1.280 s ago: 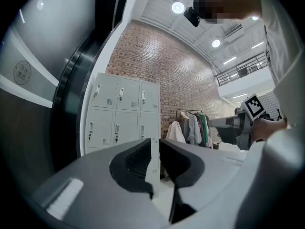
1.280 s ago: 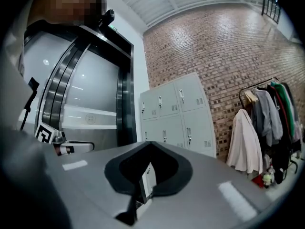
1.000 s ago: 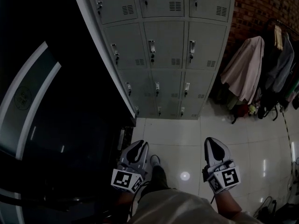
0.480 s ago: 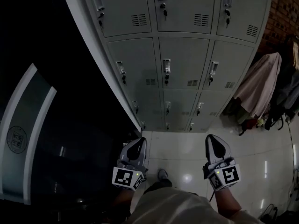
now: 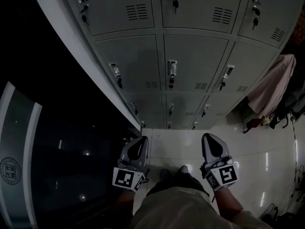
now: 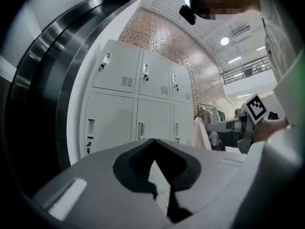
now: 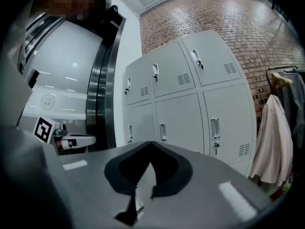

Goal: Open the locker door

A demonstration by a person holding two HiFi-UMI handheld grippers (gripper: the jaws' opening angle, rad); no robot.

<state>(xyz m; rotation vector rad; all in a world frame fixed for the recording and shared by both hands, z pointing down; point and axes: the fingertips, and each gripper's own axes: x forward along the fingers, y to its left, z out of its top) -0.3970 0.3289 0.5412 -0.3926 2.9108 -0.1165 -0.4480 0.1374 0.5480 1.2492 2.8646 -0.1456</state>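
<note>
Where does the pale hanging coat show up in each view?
Head view: pale coat at the right edge, just right of the locker bank.
Left gripper view: right of centre, past the locker bank's right end.
Right gripper view: far right, below mid-height.
Shared landmark: the grey locker bank, immediately left of the coat in all three views.

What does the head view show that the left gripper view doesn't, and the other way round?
Only the head view shows the white tiled floor and the person's shoes. Only the left gripper view shows the ceiling lights and a balcony railing. Both show the grey lockers with their doors closed, the pale coat hanging beside them, and the right gripper.
</note>
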